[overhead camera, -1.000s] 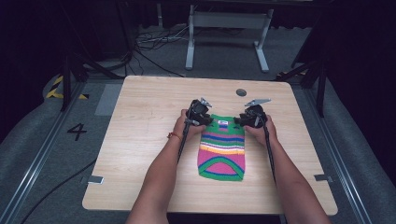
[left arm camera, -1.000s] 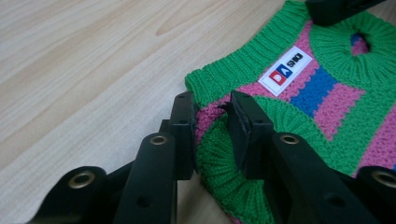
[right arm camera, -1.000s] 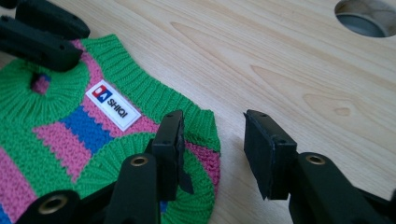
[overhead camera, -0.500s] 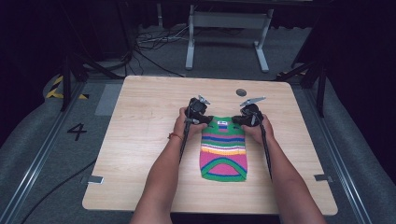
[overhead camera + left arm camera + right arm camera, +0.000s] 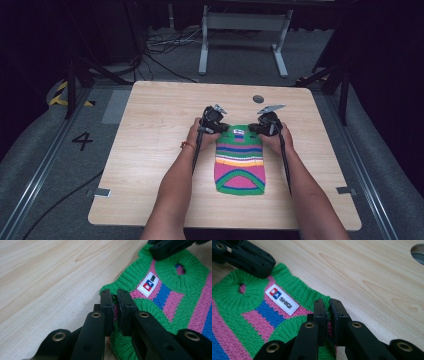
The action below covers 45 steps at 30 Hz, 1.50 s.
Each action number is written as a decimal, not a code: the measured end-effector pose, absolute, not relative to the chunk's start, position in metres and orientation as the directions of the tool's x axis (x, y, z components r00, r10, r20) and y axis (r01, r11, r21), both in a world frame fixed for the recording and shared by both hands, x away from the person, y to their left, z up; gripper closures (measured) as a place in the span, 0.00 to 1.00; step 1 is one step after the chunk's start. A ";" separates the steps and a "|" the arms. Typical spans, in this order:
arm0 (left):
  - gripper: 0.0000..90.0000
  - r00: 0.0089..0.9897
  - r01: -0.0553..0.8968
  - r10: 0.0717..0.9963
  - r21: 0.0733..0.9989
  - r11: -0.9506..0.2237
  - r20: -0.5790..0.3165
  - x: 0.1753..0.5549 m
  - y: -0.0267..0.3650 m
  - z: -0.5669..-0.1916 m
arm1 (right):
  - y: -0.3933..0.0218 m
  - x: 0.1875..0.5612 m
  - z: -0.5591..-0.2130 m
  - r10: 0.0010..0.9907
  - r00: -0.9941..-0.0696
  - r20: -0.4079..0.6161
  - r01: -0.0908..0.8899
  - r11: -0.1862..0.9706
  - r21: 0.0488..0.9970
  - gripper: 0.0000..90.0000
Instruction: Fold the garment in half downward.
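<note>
Sweater (image 5: pixel 240 159) pinched at both far corners by left tongs (image 5: pixel 114 305) and right tongs (image 5: pixel 327 312), long axis trailing toward person on counter (image 5: pixel 150 130).

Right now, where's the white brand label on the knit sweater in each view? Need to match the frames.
High view: the white label is a small patch at the far, collar end of the striped sweater, between the two grippers.
Left gripper view: upper right of centre, beyond the closed fingers.
Right gripper view: left of centre, reading SHIQI.
Shared landmark: the green ribbed collar edging the label.
</note>
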<state>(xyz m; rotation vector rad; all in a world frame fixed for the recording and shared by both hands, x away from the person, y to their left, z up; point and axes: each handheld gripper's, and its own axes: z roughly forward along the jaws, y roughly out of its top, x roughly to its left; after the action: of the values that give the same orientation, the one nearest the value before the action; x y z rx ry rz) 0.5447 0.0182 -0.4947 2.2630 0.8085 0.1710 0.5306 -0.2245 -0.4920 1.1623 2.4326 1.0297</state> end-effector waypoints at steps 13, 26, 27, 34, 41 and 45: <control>0.94 0.810 0.385 0.585 0.718 -0.580 0.039 0.530 0.022 -0.452 | -0.234 0.516 -0.461 0.717 -0.694 0.072 0.490 0.397 0.776 0.94; 0.94 0.816 0.303 0.562 0.726 -0.618 0.137 0.522 0.020 -0.415 | -0.237 0.508 -0.431 0.701 -0.713 0.019 0.399 0.383 0.833 0.94; 0.94 0.812 0.310 0.568 0.727 -0.613 0.132 0.522 0.022 -0.414 | -0.237 0.508 -0.429 0.699 -0.715 0.016 0.396 0.385 0.834 0.94; 0.93 0.829 0.276 0.541 0.739 -0.614 0.140 0.513 0.035 -0.410 | -0.235 0.503 -0.419 0.670 -0.742 -0.003 0.349 0.391 0.851 0.94; 0.93 0.855 0.243 0.494 0.721 -0.649 0.156 0.495 0.042 -0.418 | -0.234 0.485 -0.421 0.616 -0.788 -0.012 0.316 0.420 0.851 0.94; 0.92 0.870 0.211 0.461 0.711 -0.671 0.177 0.482 0.042 -0.421 | -0.231 0.474 -0.422 0.580 -0.814 -0.026 0.296 0.453 0.841 0.94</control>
<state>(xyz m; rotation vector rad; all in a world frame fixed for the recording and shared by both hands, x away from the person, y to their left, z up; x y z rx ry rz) 0.4821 0.0425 -0.4207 2.3138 0.4830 0.4475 0.4745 -0.2314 -0.4224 0.7483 2.3981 1.2967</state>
